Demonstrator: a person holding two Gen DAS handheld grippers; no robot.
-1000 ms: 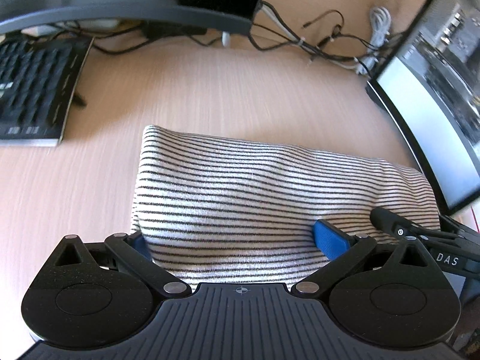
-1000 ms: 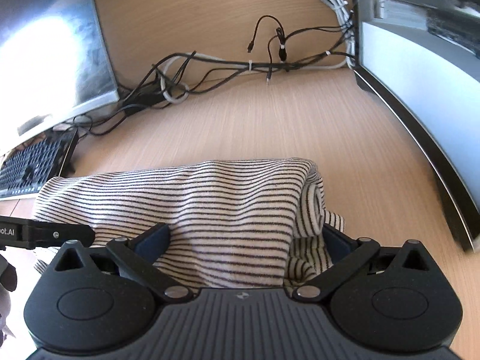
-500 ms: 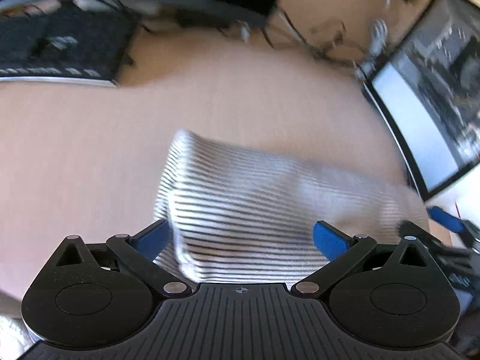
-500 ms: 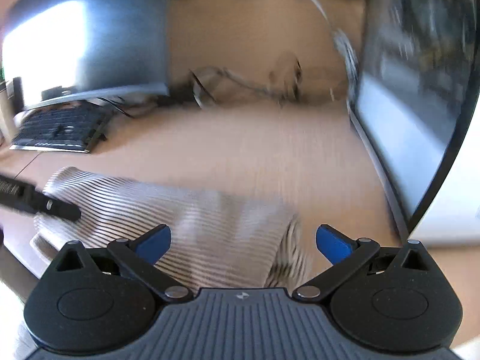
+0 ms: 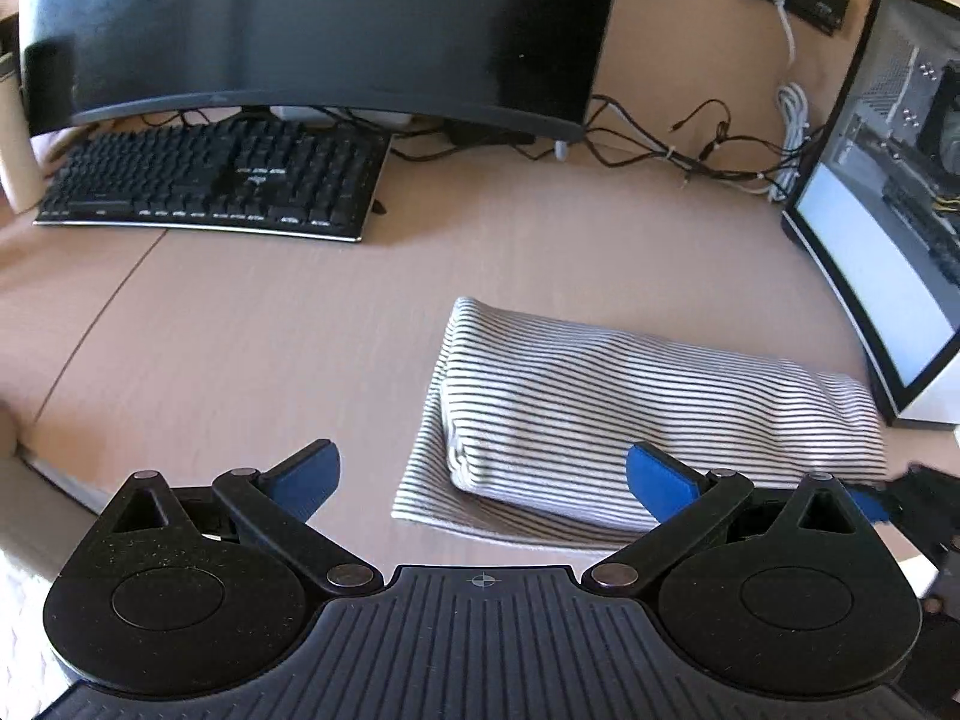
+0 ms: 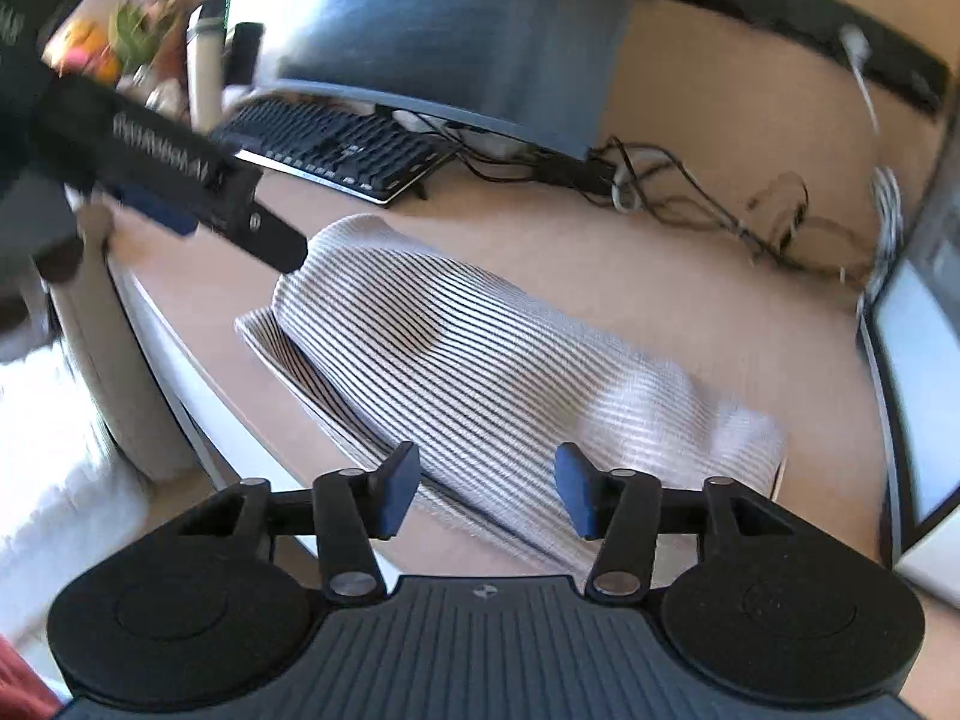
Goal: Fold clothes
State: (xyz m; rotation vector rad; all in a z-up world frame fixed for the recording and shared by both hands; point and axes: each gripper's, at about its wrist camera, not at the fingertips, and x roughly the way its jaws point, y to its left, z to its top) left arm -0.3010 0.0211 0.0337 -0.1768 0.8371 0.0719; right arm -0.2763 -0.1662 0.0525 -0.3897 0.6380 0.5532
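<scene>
The striped garment [image 5: 648, 414] lies folded into a thick oblong bundle on the desk [image 5: 240, 348], in front of the keyboard [image 5: 210, 186] and just left of the white PC case [image 5: 888, 276]. One thin layer sticks out beneath the bundle along its near edge.

Handling, judged: soft knit, light, no stiffness — sags and unrolls if lifted at a single pt. Low slip on the wood. Best hold is a pinch at the near corners, taking all layers incl. the loose bottom one.

Left gripper [image 5: 483, 474]: blue pads spread wide, nothing between them, held above and clear of the garment. Right gripper [image 6: 486, 492]: pads part-open, approx. half span, nothing held; it hangs over the garment's near edge, contact unlikely, though blur in the right wrist view makes this uncertain.

Obstructions: a cable tangle [image 5: 708, 150] behind the garment, the monitor [image 5: 324, 30] above the keyboard, the PC case close at the bundle's right end — little room for a sideways sweep there.
</scene>
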